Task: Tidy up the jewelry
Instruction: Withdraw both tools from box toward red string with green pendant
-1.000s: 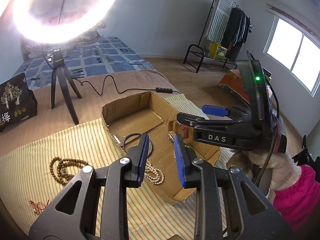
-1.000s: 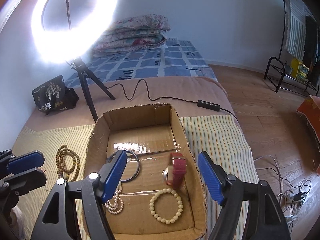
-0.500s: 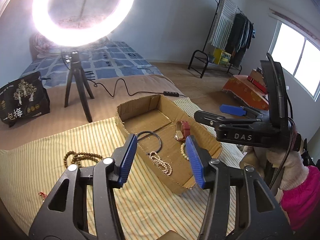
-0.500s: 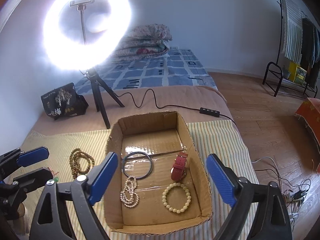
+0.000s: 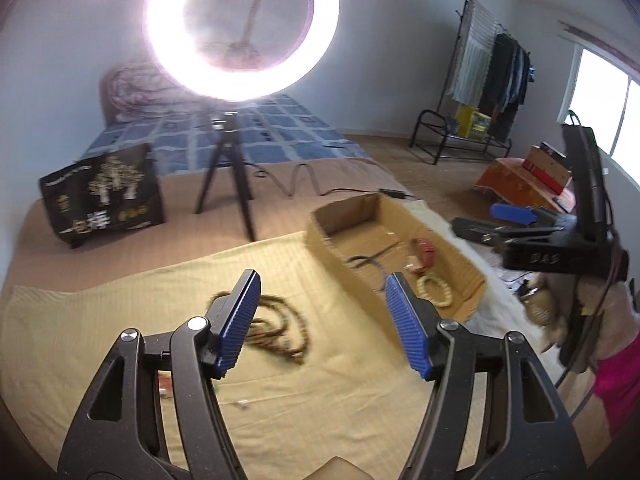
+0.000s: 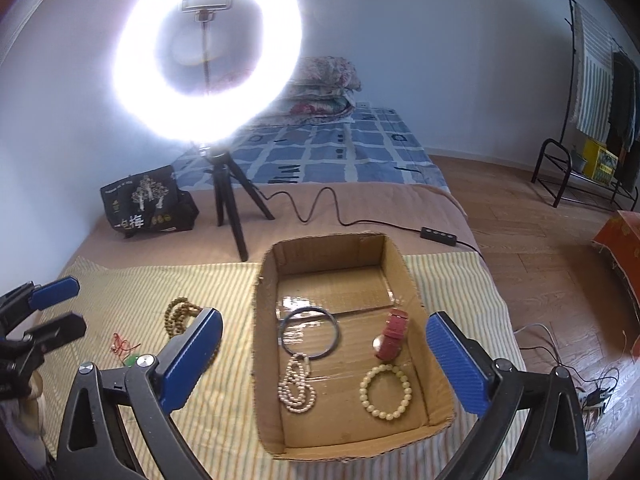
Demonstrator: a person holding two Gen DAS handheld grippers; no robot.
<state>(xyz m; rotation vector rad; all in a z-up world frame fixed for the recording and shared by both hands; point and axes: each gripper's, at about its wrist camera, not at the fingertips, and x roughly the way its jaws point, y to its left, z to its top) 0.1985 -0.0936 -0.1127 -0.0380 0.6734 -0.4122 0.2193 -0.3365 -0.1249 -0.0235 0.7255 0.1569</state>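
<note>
Left gripper point(image 5: 322, 322), black frame with blue ribbed pads, jaws opening and empty, aimed at brown wooden bead strand point(image 5: 276, 330) heaped on yellow striped cloth point(image 5: 100, 332); small red cord piece point(image 6: 122, 345) just beside. Right gripper point(image 6: 322, 364), same build, jaws opening and empty, above open cardboard box point(image 6: 262, 300) holding dark metal hoop point(image 6: 308, 332), white pearl strand point(image 6: 298, 388), red-strapped watch point(image 6: 392, 334), cream bead bracelet point(image 6: 386, 390). Likely risks: partial pinch of loose loops, dangling beads snagging box wall; cloth caught with strand.
</note>
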